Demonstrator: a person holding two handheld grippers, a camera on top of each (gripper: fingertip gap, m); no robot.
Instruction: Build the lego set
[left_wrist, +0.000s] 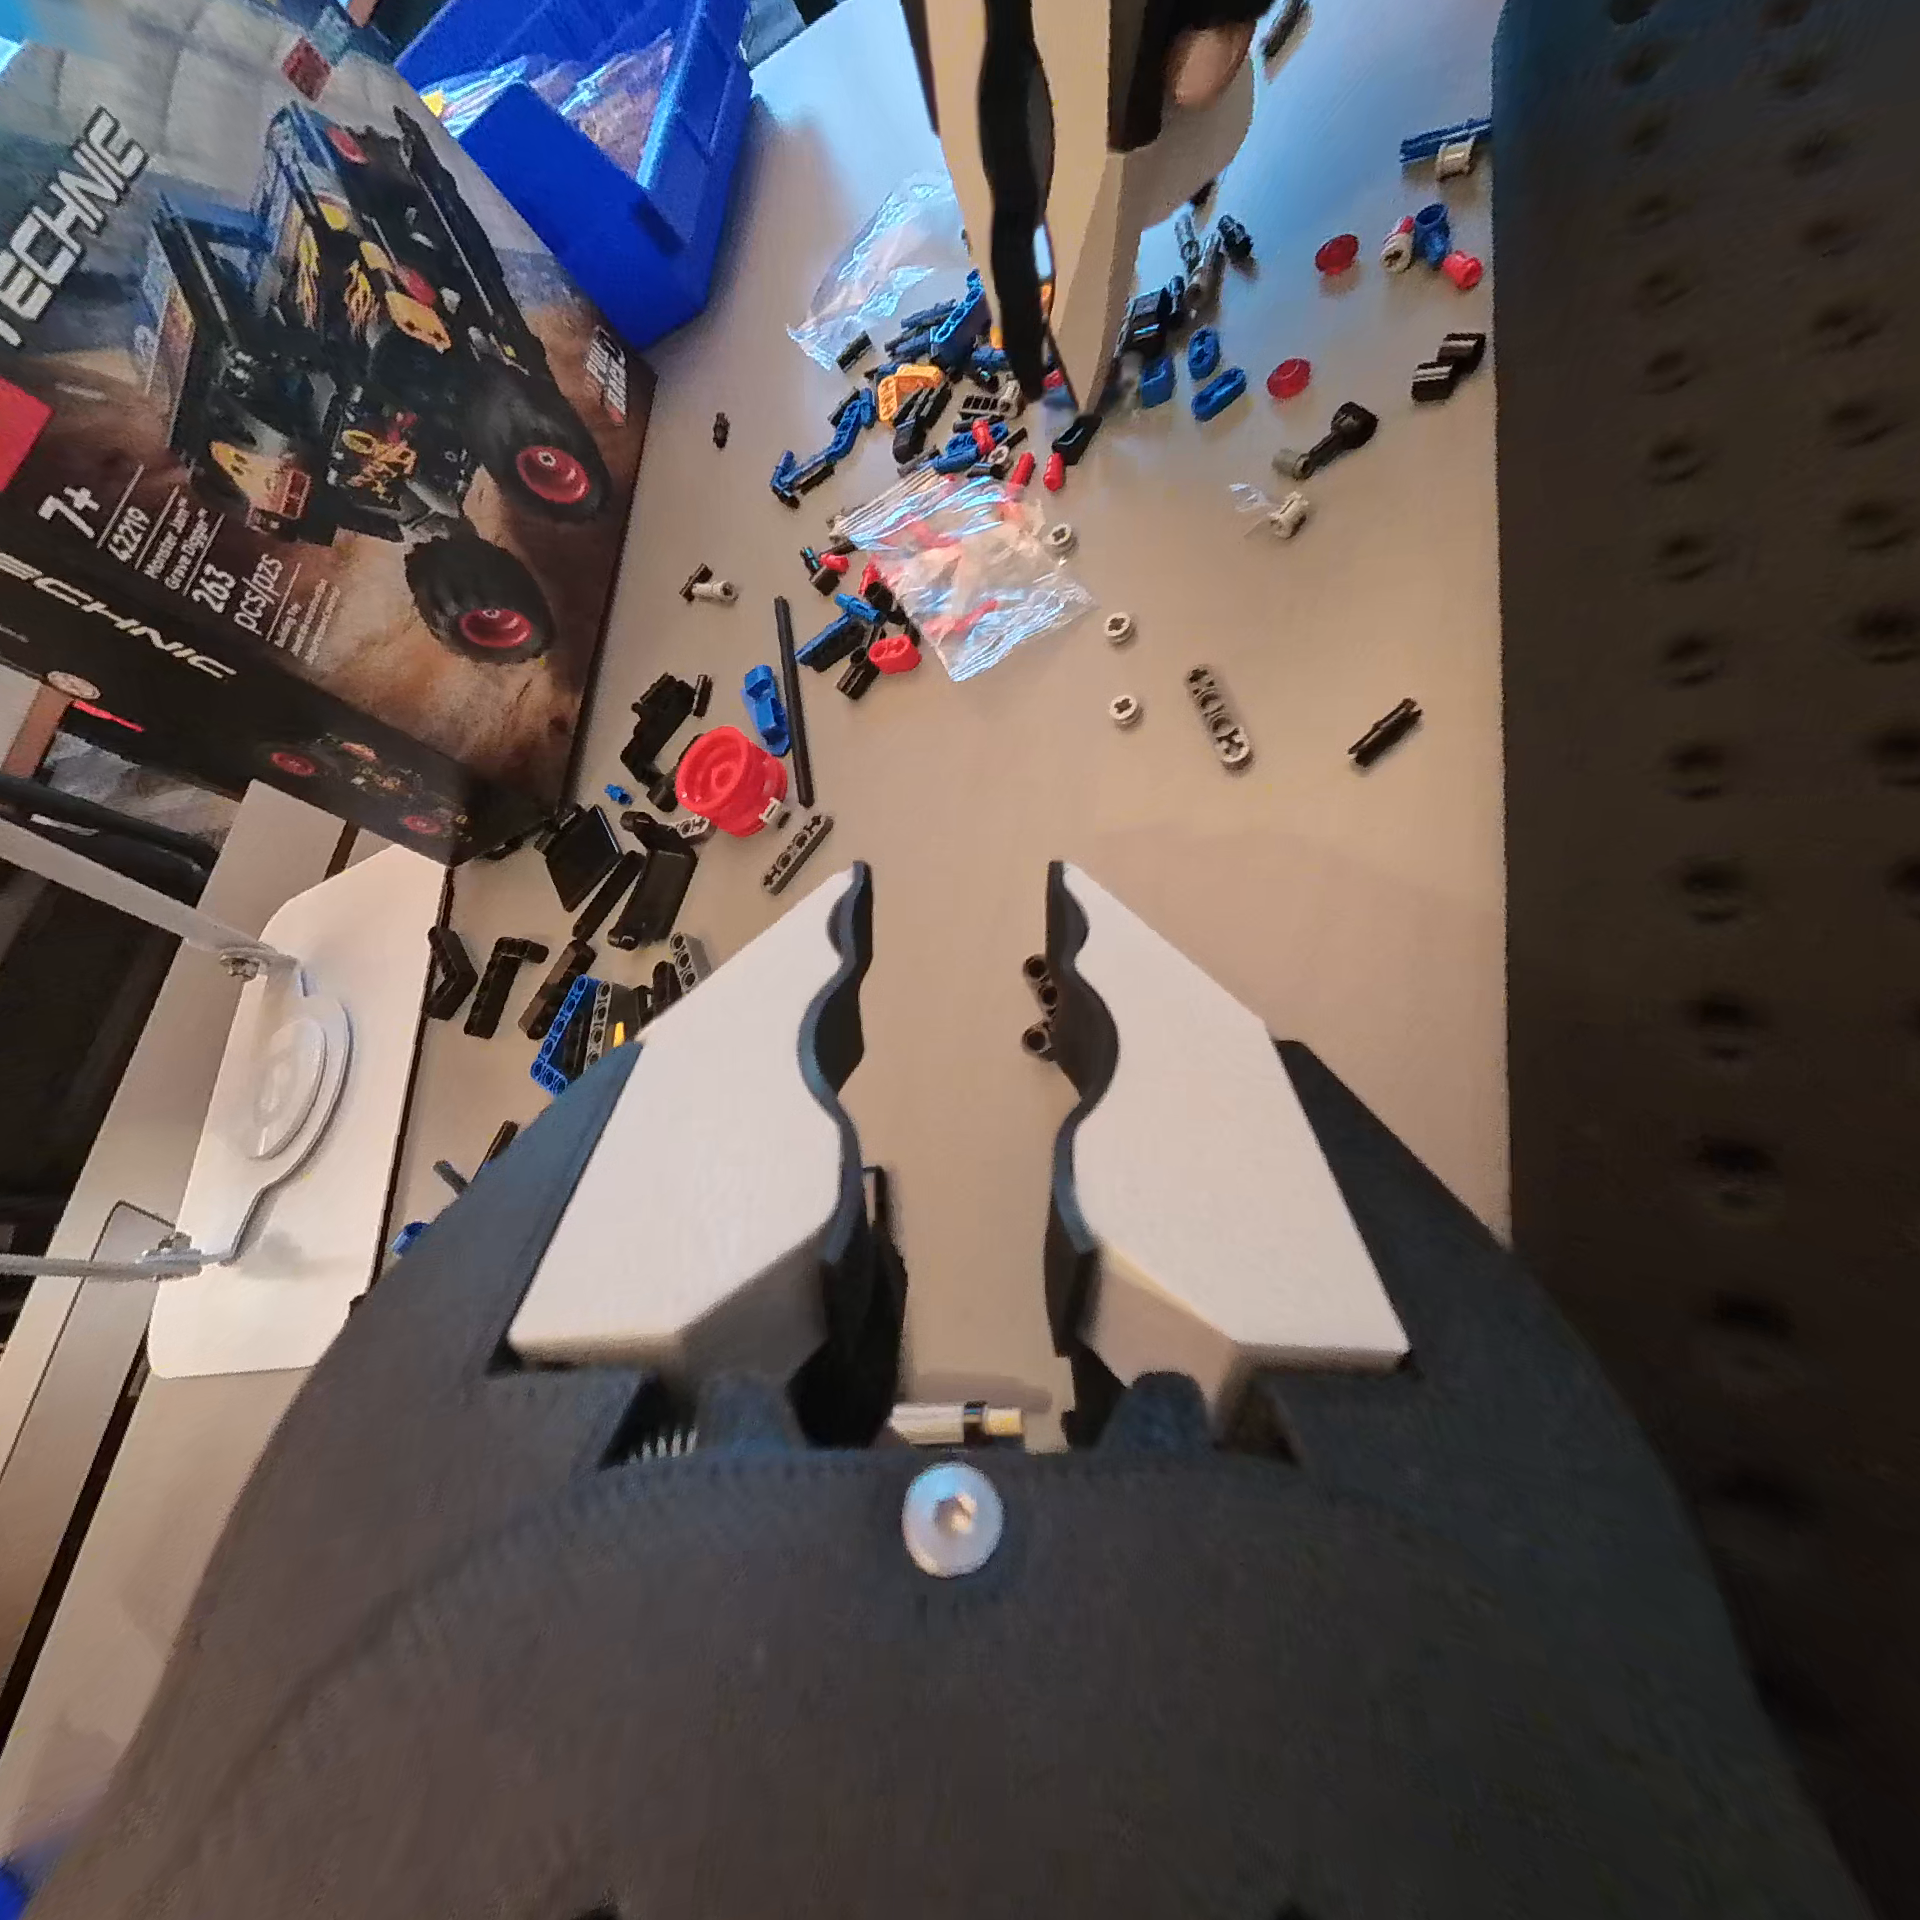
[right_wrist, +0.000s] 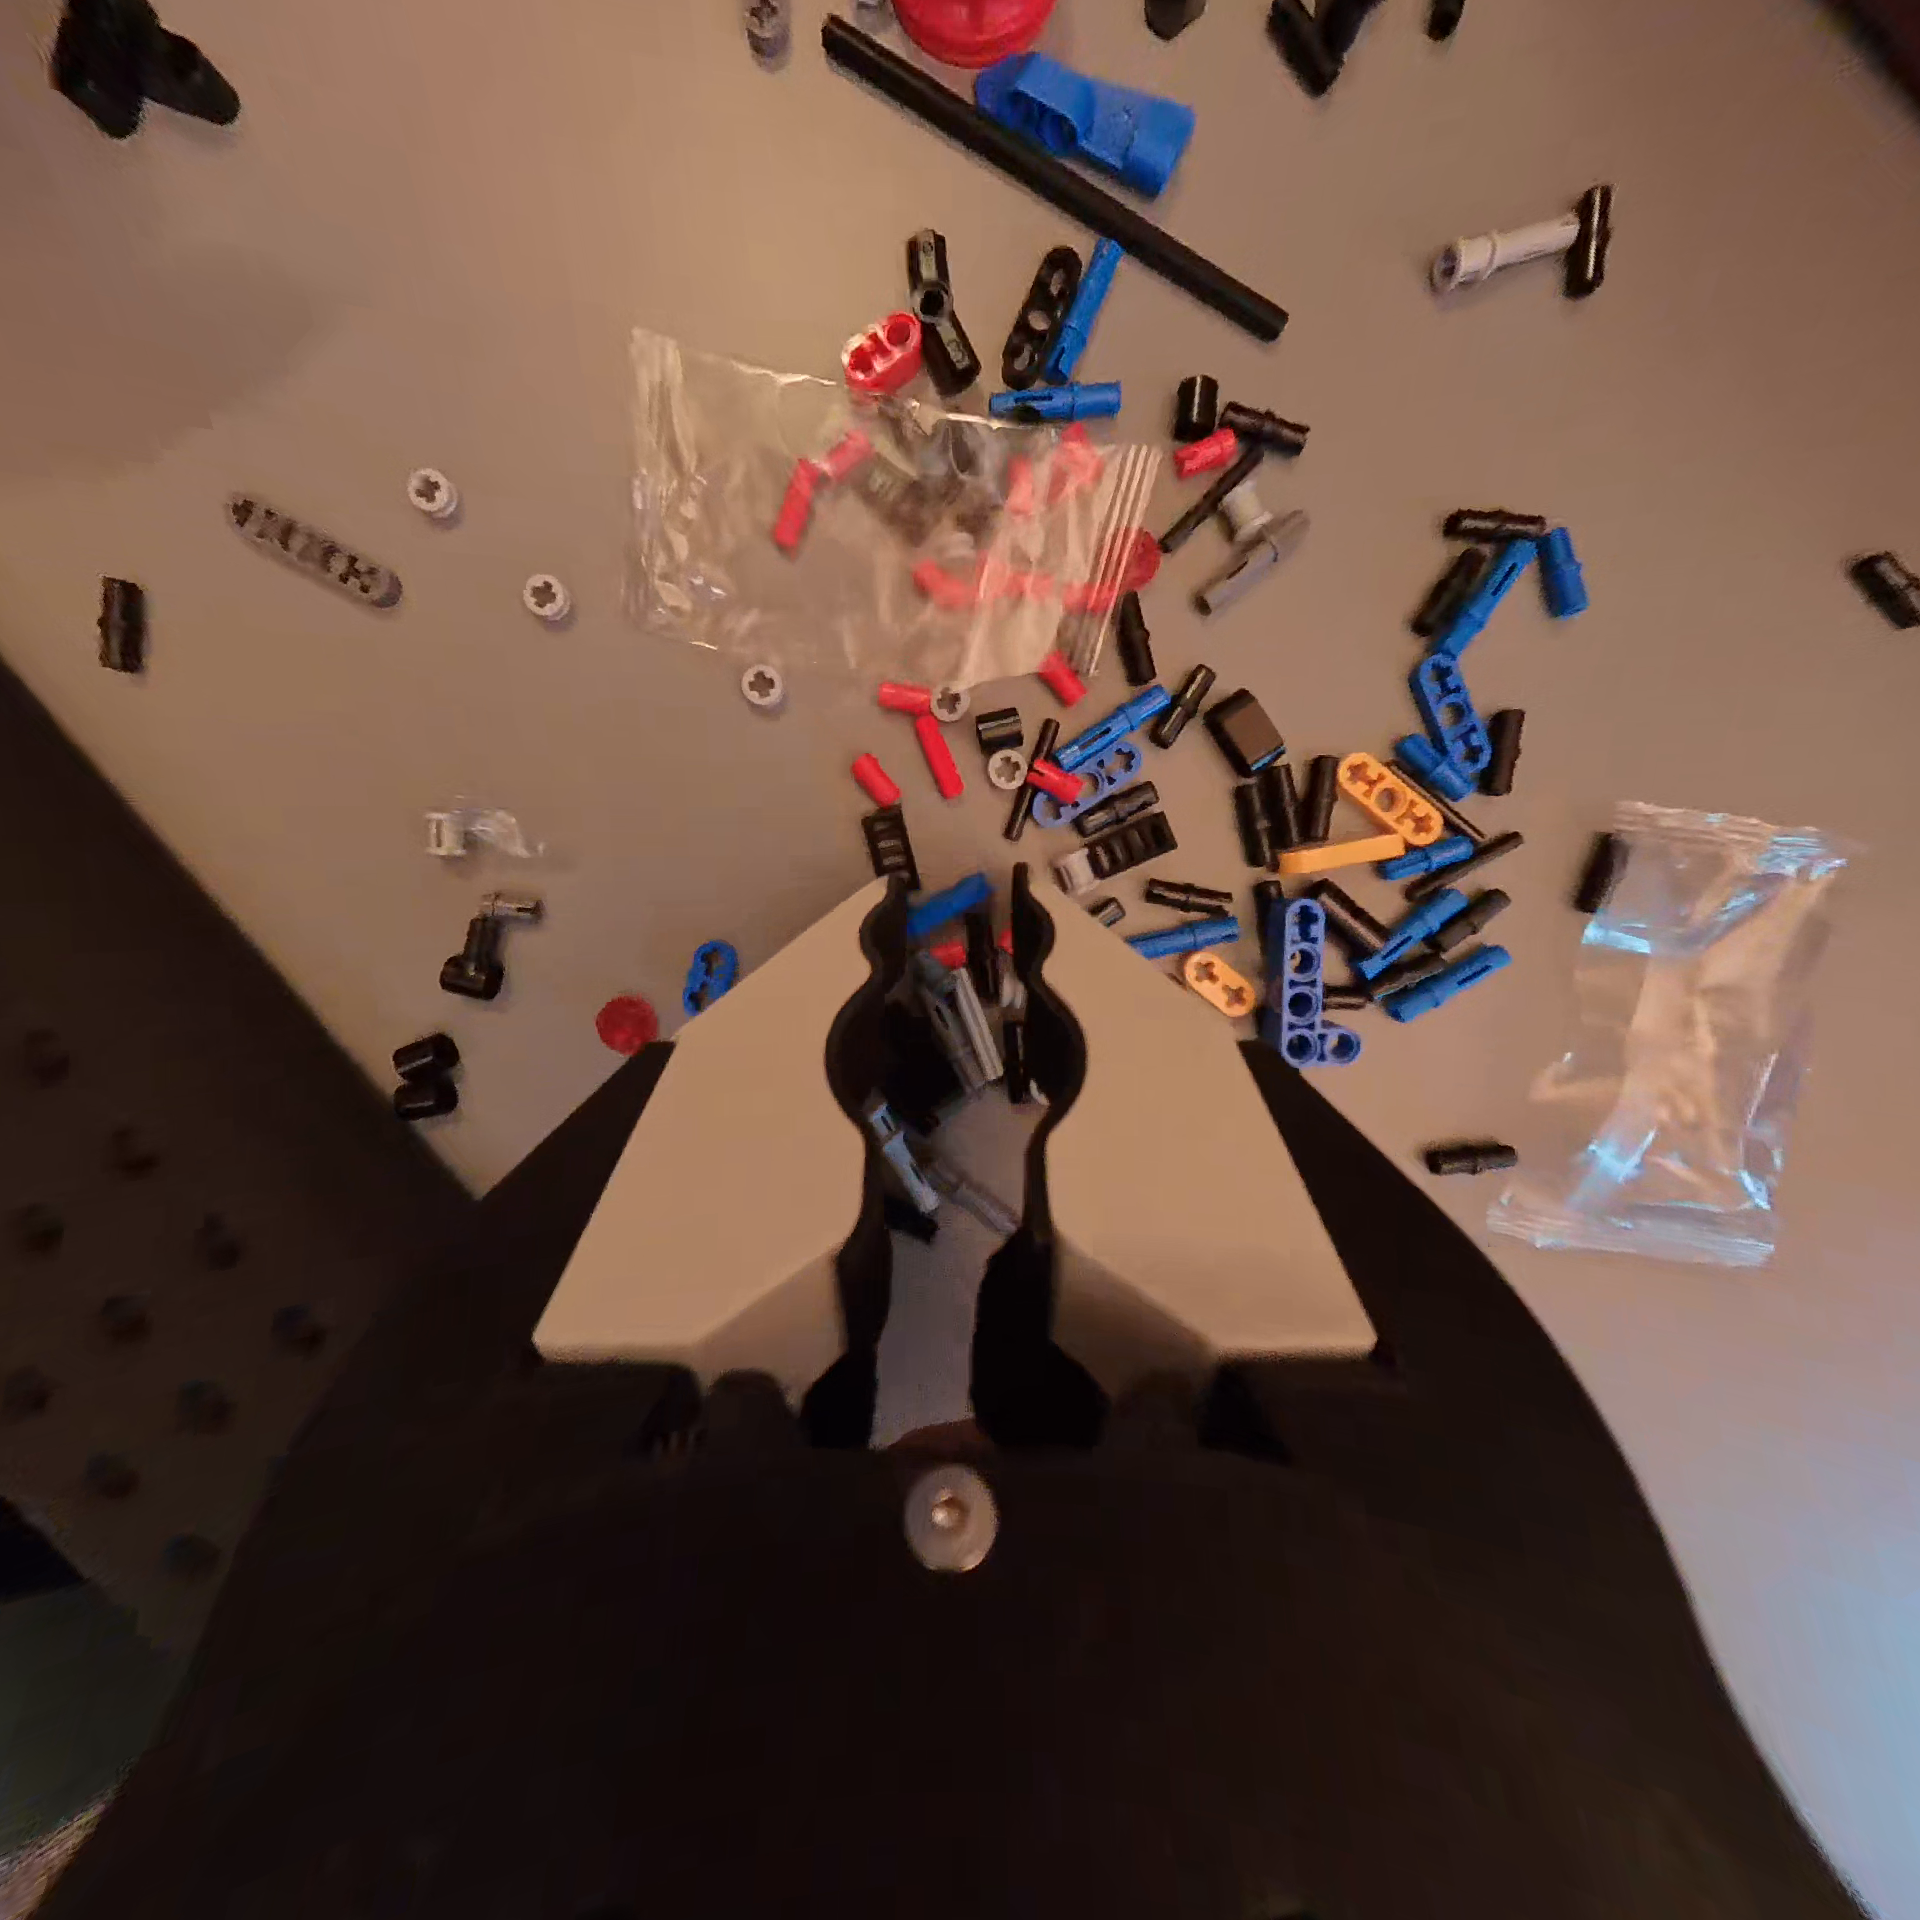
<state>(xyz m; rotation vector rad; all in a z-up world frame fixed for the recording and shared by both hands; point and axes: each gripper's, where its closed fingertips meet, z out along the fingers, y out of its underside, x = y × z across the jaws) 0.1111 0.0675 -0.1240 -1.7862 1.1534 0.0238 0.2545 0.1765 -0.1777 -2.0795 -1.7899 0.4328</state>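
Looking along the left gripper (left_wrist: 958, 883), whose jaws stand apart over bare grey table (left_wrist: 1299, 935) and grasp nothing, the set's box (left_wrist: 291, 436) lies at ten o'clock bearing printed lettering and a truck picture, cut off by the frame edge, with loose lego pieces (left_wrist: 935, 436) strewn toward twelve o'clock around the right gripper (left_wrist: 1044, 390). In the right wrist view that gripper's jaws sit nearly together above the pile; several small pieces show in the gap, but whether they are gripped cannot be told, and a clear bag (right_wrist: 894, 520) at twelve o'clock blurs its contents.
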